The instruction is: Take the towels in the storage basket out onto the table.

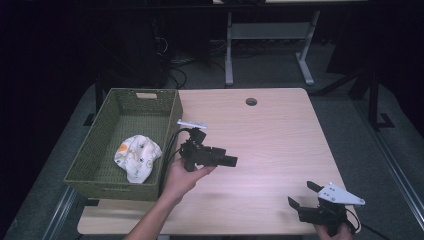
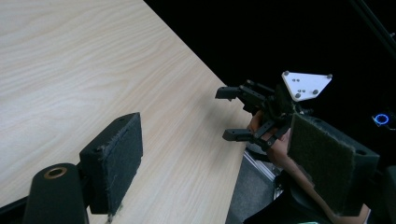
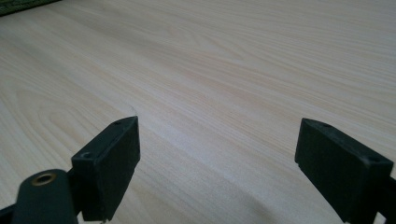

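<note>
Cloth [image 1: 136,157] lies in the green basket [image 1: 95,145]; left gripper [image 1: 231,161] and right gripper [image 1: 303,194] both gape wide, empty.

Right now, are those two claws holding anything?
No. The left gripper and right gripper are both open and empty. The cloth lies in the basket.

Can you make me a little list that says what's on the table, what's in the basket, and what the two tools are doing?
table: light wood table with a round hole near the far edge
basket: green basket at the table's left side
in basket: one crumpled white cloth with small prints
left tool: left tool beside the basket, jaws open, holding nothing
right tool: right tool at the near right corner, jaws open, holding nothing
</note>
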Demonstrator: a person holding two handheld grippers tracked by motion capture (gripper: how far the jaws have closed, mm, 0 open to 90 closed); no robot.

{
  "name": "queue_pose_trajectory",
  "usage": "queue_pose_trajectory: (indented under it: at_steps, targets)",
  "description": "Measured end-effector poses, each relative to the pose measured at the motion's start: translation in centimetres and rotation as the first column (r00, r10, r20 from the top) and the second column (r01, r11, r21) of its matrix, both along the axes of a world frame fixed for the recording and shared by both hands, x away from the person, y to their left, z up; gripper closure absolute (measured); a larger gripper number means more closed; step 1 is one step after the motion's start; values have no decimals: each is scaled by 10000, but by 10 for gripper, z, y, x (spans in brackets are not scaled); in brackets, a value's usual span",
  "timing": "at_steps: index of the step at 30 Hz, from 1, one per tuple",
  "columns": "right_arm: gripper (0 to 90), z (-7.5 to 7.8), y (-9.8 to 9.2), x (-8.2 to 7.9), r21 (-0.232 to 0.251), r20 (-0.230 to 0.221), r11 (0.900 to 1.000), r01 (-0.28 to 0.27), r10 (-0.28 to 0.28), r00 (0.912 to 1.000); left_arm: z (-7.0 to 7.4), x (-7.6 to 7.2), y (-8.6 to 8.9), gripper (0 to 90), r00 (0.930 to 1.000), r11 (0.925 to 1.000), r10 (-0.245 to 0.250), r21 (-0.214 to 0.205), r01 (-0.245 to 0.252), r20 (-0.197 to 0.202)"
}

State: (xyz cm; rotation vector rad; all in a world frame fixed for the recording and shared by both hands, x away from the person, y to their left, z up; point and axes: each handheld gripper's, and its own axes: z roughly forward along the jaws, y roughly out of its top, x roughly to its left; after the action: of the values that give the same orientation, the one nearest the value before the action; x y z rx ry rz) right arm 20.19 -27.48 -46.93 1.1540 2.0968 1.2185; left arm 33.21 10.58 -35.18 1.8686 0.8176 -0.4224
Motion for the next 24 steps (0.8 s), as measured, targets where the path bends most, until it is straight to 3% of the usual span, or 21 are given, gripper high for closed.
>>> queue_pose_trajectory:
  at_steps: [4, 9, 15, 24]
  targets:
    - [136, 0, 0, 0, -14, -37, 10000, 9, -9, 10000, 7, 3, 9, 170, 9998, 9996, -104, -255, 100, -178]
    - [137, 0, 0, 0, -13, -31, 10000, 19, -19, 10000, 11, 5, 16, 164, 9993, 9997, -90, -224, 82, -365]
    - [136, 0, 0, 0, -16, 0, 10000, 15, -15, 10000, 24, 9, 41, 164, 9990, 9996, 238, -134, -244, -387]
    - [136, -1, 1, 1, -101, -36, 9999, -48, 48, 10000, 29, 22, 77, 170, 9950, 9968, 779, -148, -790, -624]
